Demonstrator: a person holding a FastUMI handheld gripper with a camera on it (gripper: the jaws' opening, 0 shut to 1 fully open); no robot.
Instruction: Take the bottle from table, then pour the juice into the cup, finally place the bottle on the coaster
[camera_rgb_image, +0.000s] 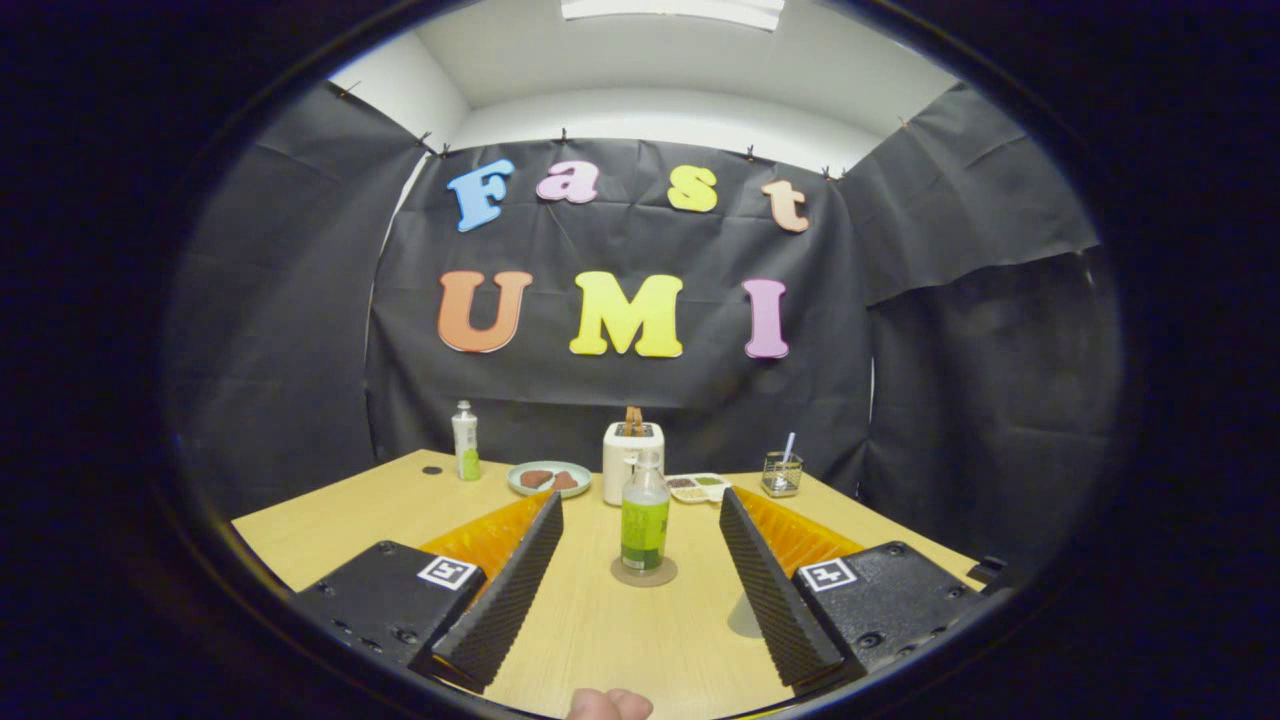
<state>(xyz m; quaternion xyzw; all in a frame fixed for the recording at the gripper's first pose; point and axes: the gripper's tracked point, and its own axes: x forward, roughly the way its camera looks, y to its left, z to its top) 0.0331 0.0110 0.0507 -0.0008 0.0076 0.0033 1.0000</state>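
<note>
The tongs (640, 560) stand spread wide, pinching nothing. Between their tips, slightly ahead, a clear plastic bottle of green juice (645, 525) stands upright on a round brown coaster (644, 572) on the pale wooden worktop (600, 630). It looks like the final step is done. The risk now is a finger clipping the bottle on withdrawal if the tongs swing sideways, tipping it off the coaster. The bottle's label is too small to read. A white toaster (632, 460) stands beyond.

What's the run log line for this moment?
gripper: open, holds nothing | juice bottle: upright on coaster, between fingers | table
</note>
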